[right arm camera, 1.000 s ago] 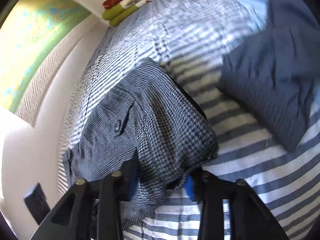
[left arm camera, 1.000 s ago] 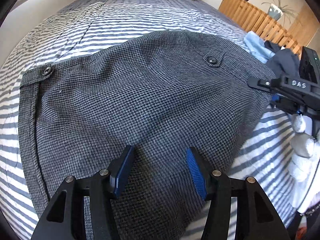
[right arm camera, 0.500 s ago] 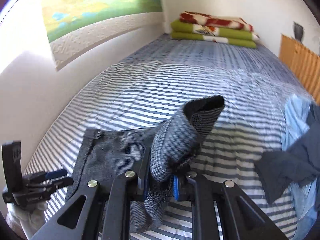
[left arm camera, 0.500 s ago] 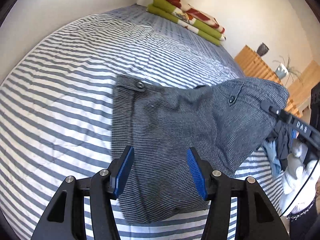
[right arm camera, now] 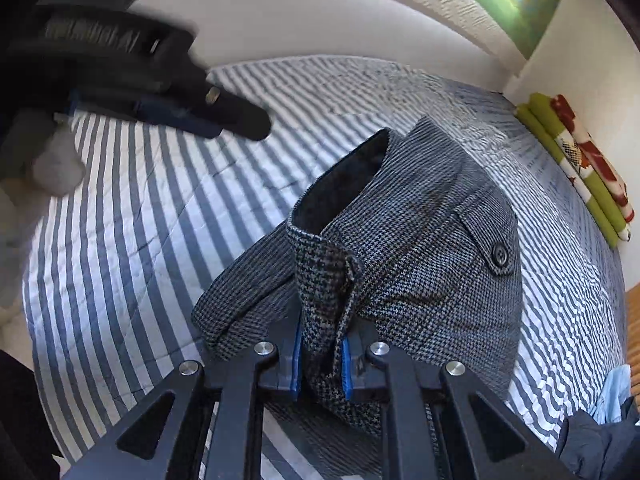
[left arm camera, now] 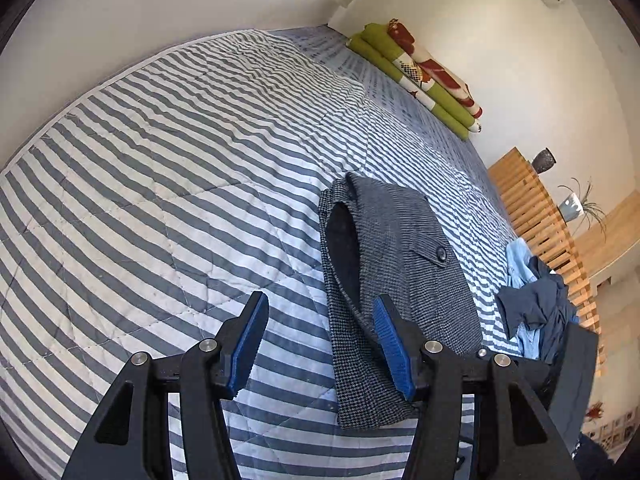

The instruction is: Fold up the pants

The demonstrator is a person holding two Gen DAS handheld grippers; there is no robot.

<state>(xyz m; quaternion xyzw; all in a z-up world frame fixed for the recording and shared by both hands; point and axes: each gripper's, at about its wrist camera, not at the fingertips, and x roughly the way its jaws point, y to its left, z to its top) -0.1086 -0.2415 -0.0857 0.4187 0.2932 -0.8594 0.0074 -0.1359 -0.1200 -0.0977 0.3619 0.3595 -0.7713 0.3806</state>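
Note:
The grey houndstooth pants (left arm camera: 404, 264) hang lifted above the striped bedspread (left arm camera: 180, 184), with the waistband opening and a buttoned pocket showing. In the right wrist view the pants (right arm camera: 420, 248) fill the centre, and my right gripper (right arm camera: 320, 356) is shut on a bunched fold of their fabric. My left gripper (left arm camera: 320, 344) stands open to the left of the pants, nothing between its blue pads (left arm camera: 246, 344); the right pad overlaps the cloth's edge in the picture. The left gripper (right arm camera: 224, 116) also shows blurred at the upper left of the right wrist view.
Folded green and red bedding (left arm camera: 424, 80) lies at the bed's far end by the wall. A heap of blue clothes (left arm camera: 536, 300) sits at the bed's right edge beside a wooden slatted rail (left arm camera: 540, 216). A gloved hand (right arm camera: 52, 164) holds the left gripper.
The right gripper has closed on the pants and raised them off the bed. The left gripper has drawn back to the left and stayed open, now off the cloth.

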